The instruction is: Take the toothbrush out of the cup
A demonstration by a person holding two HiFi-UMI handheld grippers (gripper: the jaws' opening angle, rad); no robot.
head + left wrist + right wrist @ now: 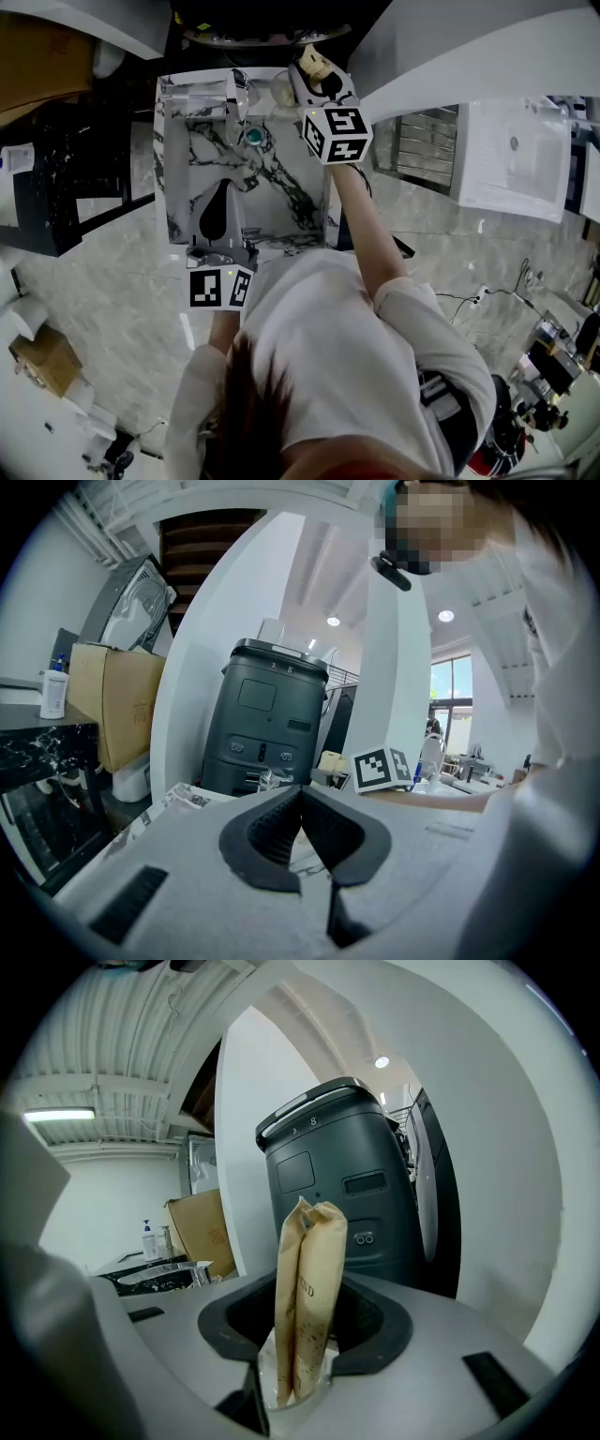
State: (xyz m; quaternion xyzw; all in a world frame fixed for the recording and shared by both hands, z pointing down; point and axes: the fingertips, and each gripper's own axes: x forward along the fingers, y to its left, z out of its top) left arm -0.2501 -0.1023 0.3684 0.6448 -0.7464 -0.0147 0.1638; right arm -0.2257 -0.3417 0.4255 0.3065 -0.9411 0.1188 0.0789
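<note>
My right fingers [380, 1321] grip the tan paper-wrapped toothbrush [309, 1288], upright between them, its foot in the clear plastic cup [267, 1377] at the far end of the marble surface [272, 197]. I'd lift straight up. My left fingers [267, 832] are clenched empty at the near edge.

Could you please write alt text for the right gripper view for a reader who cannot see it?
The right gripper pinches a tan paper packet that stands upright between its jaws. Behind it stands a dark grey machine, with a cardboard box farther off at the left.
</note>
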